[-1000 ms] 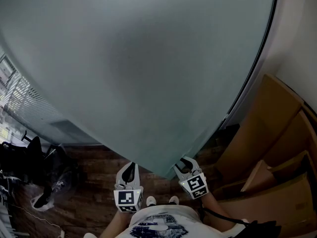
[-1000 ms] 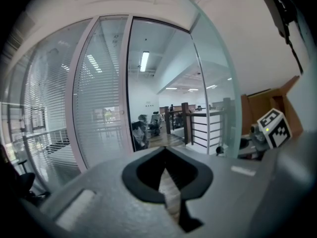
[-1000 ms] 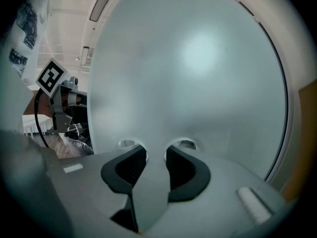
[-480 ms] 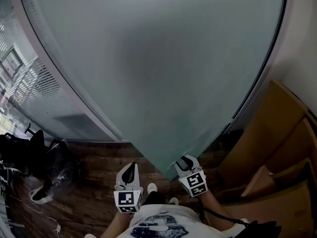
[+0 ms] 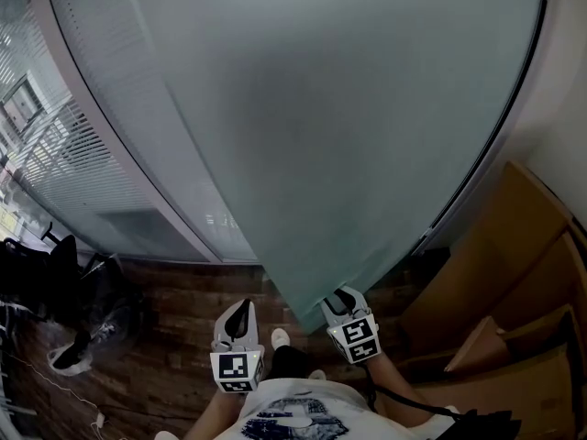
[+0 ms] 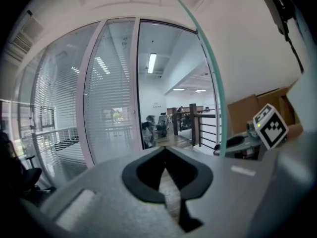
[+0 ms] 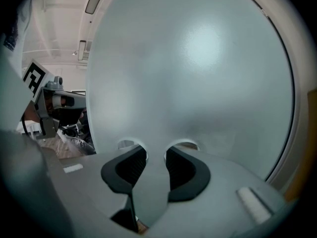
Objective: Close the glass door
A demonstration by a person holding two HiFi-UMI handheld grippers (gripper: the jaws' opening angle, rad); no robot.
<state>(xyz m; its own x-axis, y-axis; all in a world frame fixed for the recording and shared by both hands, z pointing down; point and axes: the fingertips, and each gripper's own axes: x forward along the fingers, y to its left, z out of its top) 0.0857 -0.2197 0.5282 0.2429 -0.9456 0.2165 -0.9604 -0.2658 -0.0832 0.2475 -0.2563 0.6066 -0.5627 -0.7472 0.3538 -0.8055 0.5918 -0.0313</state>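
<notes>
The frosted glass door (image 5: 348,136) fills most of the head view, and its free edge comes down to a corner just in front of me. My right gripper (image 5: 341,298) is shut on that edge near the bottom corner. In the right gripper view the pane (image 7: 198,73) runs between the two pads, which press on it at my right gripper (image 7: 156,155). My left gripper (image 5: 240,308) hangs to the left of the door's edge, shut and holding nothing; its tips meet in the left gripper view (image 6: 166,151). There the door's greenish edge (image 6: 213,83) stands to the right.
A fixed glass wall with blinds (image 5: 101,154) runs along the left. Cardboard boxes (image 5: 514,273) stand close at the right. A black office chair (image 5: 55,291) sits at the left on the wooden floor (image 5: 174,337). My shoe (image 5: 280,339) shows between the grippers.
The door has swung with the right gripper on its edge, and its bottom corner has shifted right. More of the blind-covered wall now shows at the left.
</notes>
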